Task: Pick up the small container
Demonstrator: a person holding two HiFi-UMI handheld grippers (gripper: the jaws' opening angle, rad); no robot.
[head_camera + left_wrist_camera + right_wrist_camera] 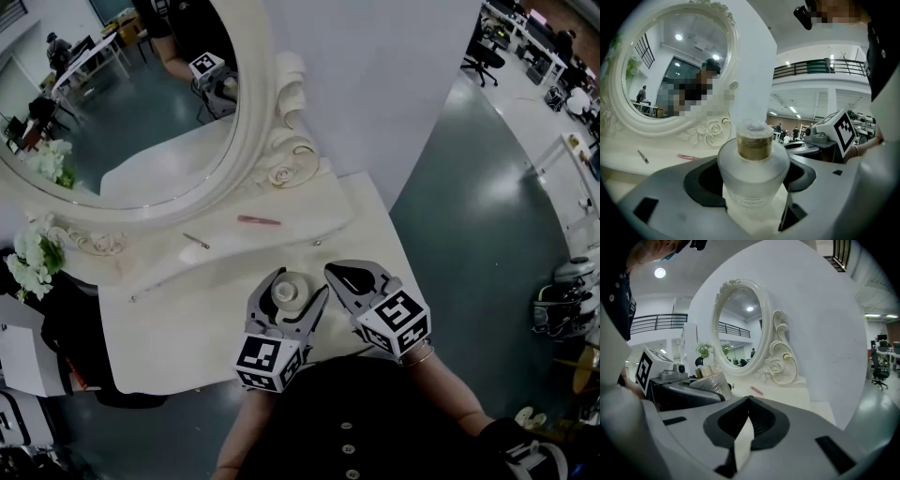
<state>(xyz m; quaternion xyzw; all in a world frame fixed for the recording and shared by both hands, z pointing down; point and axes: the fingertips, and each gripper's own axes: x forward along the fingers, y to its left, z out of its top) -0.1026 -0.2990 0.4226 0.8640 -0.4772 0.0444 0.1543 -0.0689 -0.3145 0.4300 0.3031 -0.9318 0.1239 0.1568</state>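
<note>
The small container point(287, 290) is a frosted round jar with a gold neck and a clear cap. It sits near the front edge of the cream dressing table point(178, 328). My left gripper point(292, 286) is shut on it, one jaw pressing each side of its body. In the left gripper view the small container point(753, 164) stands upright between the dark pads point(705, 180); I cannot tell whether its base rests on the table. Just to its right, my right gripper point(336, 274) is shut and holds nothing. The right gripper view shows that gripper point(749, 400) with jaws together and the container point(712, 380) at its left.
A large oval mirror point(141, 112) in an ornate white frame stands at the back of the table. A pink stick point(258, 220) and a small metal item point(195, 241) lie in front of it. White flowers point(33, 258) are at the left. The floor drops away at the right.
</note>
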